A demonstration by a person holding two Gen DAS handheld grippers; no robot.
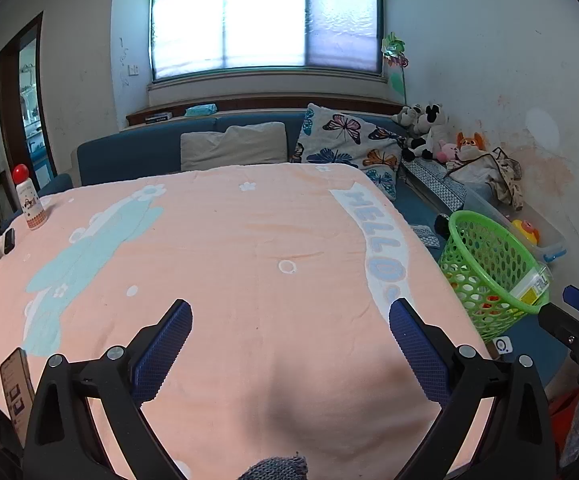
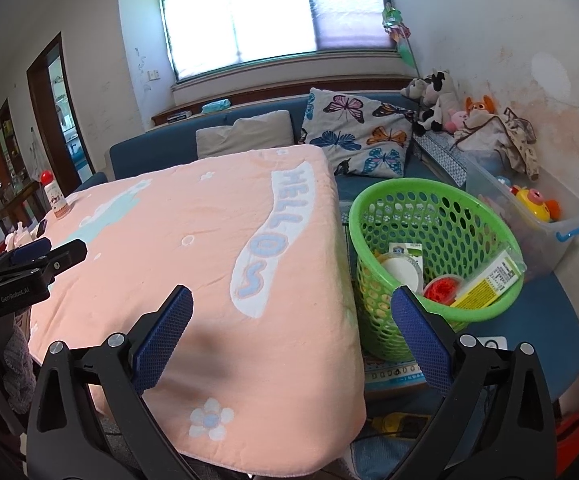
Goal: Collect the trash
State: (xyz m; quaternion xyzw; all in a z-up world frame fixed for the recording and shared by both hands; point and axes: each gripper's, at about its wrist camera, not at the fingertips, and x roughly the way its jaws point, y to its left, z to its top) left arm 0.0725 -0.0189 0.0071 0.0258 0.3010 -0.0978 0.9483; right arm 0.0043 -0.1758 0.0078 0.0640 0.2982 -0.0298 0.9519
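Left gripper (image 1: 289,344): jaws spread wide, holding nothing, its ribbed blue pads (image 1: 163,348) poised over the soft peach blanket (image 1: 217,240) that lies ahead of and between both fingers. Right gripper (image 2: 291,334): jaws likewise wide apart and empty, the left pad over the blanket's corner, the right pad (image 2: 419,338) in front of the perforated green plastic basket (image 2: 373,216). Inside the basket lie a round white lid (image 2: 401,270), a red-filled cup (image 2: 443,288) and a yellow rectangular package (image 2: 485,284).
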